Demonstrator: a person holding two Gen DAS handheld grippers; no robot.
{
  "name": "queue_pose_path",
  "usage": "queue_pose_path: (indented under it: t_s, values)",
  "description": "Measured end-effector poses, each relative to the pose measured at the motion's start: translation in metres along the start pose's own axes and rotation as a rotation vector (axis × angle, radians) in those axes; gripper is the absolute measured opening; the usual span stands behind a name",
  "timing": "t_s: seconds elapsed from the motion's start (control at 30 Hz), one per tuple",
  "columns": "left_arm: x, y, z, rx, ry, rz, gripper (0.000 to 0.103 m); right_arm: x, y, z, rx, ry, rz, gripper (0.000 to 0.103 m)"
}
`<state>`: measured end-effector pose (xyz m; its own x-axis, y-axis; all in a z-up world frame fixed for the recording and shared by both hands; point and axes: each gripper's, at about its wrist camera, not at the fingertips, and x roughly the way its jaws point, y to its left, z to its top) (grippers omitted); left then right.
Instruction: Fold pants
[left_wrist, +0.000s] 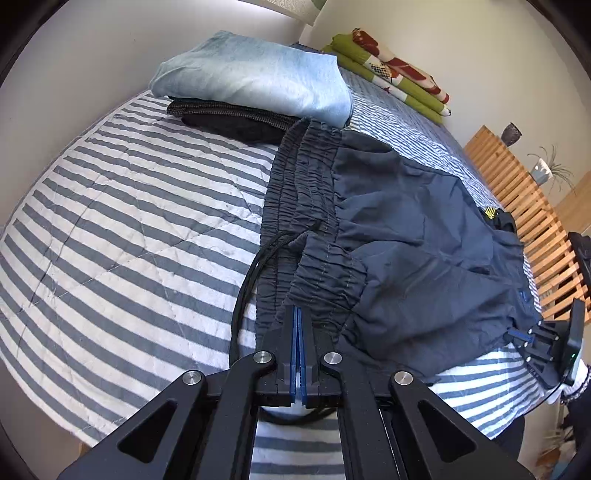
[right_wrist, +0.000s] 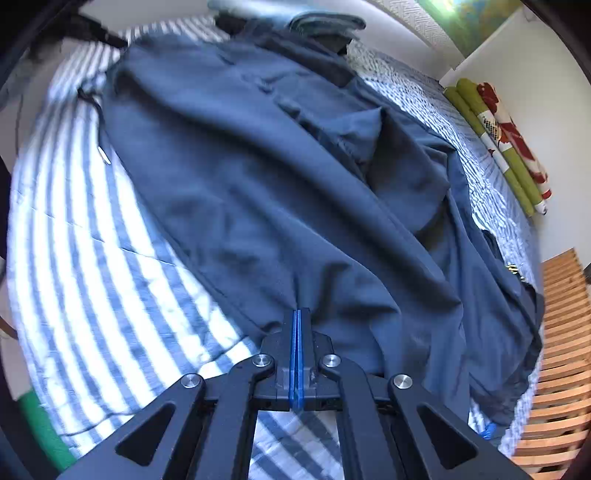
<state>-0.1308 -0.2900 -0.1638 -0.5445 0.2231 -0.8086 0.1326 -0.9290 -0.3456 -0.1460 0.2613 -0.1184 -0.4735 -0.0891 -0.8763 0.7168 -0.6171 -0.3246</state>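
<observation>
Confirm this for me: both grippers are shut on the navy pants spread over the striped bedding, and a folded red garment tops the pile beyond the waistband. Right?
Not quite. The folded garment on top of the pile is light blue, not red, as the left wrist view shows. The rest stands: the left gripper is shut on the waistband of the navy pants, the right gripper on their edge, over the striped bedding.

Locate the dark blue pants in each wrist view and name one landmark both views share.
Left wrist: the dark blue pants fill centre-right, elastic waistband toward the left gripper.
Right wrist: the pants cover the centre, above the right gripper.
Shared landmark: the green-and-red folded blanket against the wall.
</observation>
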Motion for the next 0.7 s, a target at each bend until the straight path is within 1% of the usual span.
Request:
queue_pose_path:
  t_s: [0.03, 0.07, 0.1, 0.13, 0.17, 0.2, 0.23, 0.3, 0.37, 0.47, 0.53, 0.57, 0.6, 0.63, 0.67, 0.7]
  values:
    - [-0.001, -0.001, -0.001, 0.007, 0.010, -0.012, 0.000, -0.006, -0.003, -0.002, 0.019, -0.018, 0.014, 0.001]
    - [-0.001, -0.002, -0.002, 0.013, 0.016, -0.024, 0.000, -0.012, -0.006, -0.004, 0.033, -0.029, 0.039, 0.005]
    - [-0.001, -0.004, -0.002, 0.013, 0.013, -0.020, 0.001, -0.015, -0.009, -0.005, 0.035, -0.026, 0.082, 0.015]
    - [-0.002, -0.004, -0.002, 0.009, 0.009, -0.010, 0.014, -0.016, -0.010, -0.005, 0.033, -0.023, 0.115, 0.021]
    - [-0.001, -0.003, -0.001, -0.003, 0.009, -0.017, 0.039, -0.018, -0.010, -0.006, 0.030, -0.033, 0.123, 0.035]
    - [0.000, -0.002, -0.002, -0.017, 0.005, -0.034, 0.049, -0.019, -0.008, -0.006, 0.020, -0.044, 0.130, 0.044]
    - [0.000, -0.001, -0.002, -0.026, -0.002, -0.053, 0.060, -0.019, -0.006, -0.005, 0.007, -0.049, 0.144, 0.045]
    - [0.004, -0.002, -0.002, -0.031, 0.000, -0.076, 0.061, -0.016, -0.003, -0.002, -0.022, -0.040, 0.172, 0.046]
    - [0.012, -0.005, -0.001, -0.017, 0.010, -0.074, 0.061, -0.007, 0.001, 0.002, -0.051, -0.018, 0.188, 0.046]
    - [0.025, -0.010, -0.002, 0.018, 0.026, -0.049, 0.061, 0.013, 0.002, 0.009, -0.074, 0.026, 0.170, 0.046]
    - [0.033, -0.012, -0.004, 0.025, 0.035, -0.050, 0.059, 0.024, 0.005, 0.008, -0.082, 0.053, 0.162, 0.046]
    - [0.036, -0.012, -0.004, 0.026, 0.042, -0.062, 0.045, 0.023, 0.003, 0.008, -0.069, 0.037, 0.170, 0.046]
    - [0.040, -0.014, -0.005, 0.031, 0.057, -0.078, 0.033, 0.025, 0.001, 0.009, -0.055, 0.048, 0.180, 0.043]
    - [0.042, -0.016, -0.007, 0.044, 0.067, -0.077, 0.012, 0.025, -0.001, 0.009, -0.039, 0.048, 0.190, 0.039]
    - [0.044, -0.018, -0.008, 0.060, 0.077, -0.072, 0.000, 0.026, -0.002, 0.009, -0.030, 0.051, 0.201, 0.030]
    - [0.046, -0.022, -0.010, 0.080, 0.090, -0.065, 0.000, 0.026, -0.002, 0.009, -0.025, 0.053, 0.211, 0.022]
